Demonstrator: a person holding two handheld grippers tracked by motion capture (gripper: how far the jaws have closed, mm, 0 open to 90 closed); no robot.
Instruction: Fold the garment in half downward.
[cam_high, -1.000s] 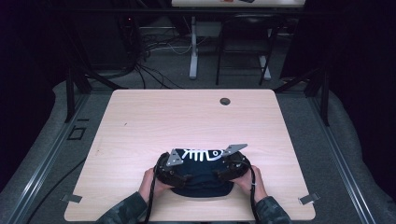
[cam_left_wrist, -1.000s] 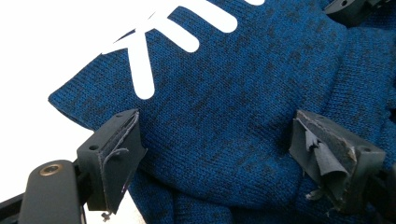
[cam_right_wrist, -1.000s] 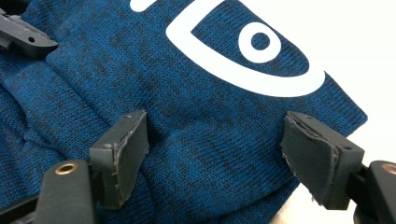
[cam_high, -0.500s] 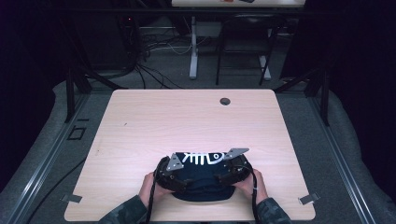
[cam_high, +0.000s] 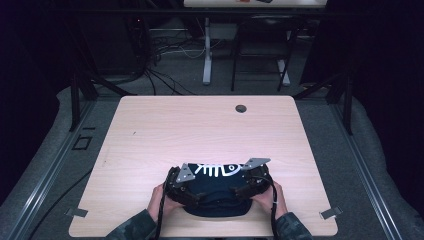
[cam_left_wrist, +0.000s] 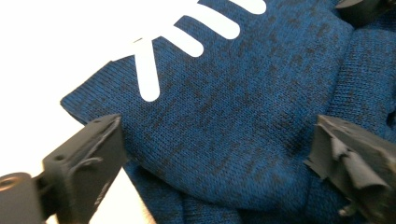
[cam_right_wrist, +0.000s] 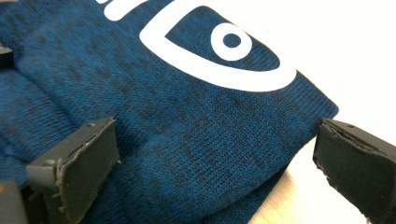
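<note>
Black jaws of the left tool (cam_left_wrist: 215, 154) are seen spread wide in the left gripper view, and those of the right tool (cam_right_wrist: 210, 163) are spread equally wide in the right gripper view; both pairs have just been opening, and although knitted cloth lies between them, it is pressed by no pad. What had been pinched is therefore judged to have been let go. The thing released is a dark blue knitted garment (cam_high: 217, 192), folded into a compact bundle and marked with a white fishbone print (cam_high: 216, 170), whose ribs (cam_left_wrist: 187, 37) appear beyond the left tool and whose eye (cam_right_wrist: 231, 39) appears beyond the right one. From the high view, the left tool (cam_high: 184, 186) and the right tool (cam_high: 250, 182) are placed at the two ends of the bundle, each carried by one of the person's hands, with the left hand (cam_high: 162, 200) and the right hand (cam_high: 267, 197) entering from the near edge. The garment is laid flat on the pale wooden desk (cam_high: 200, 130), close to its near edge and about midway along it. Since both grips have been given up at once, a fold is judged to have been completed. Farther off, a dark round cable hole (cam_high: 241, 108) is set in the far part of the desk.
</note>
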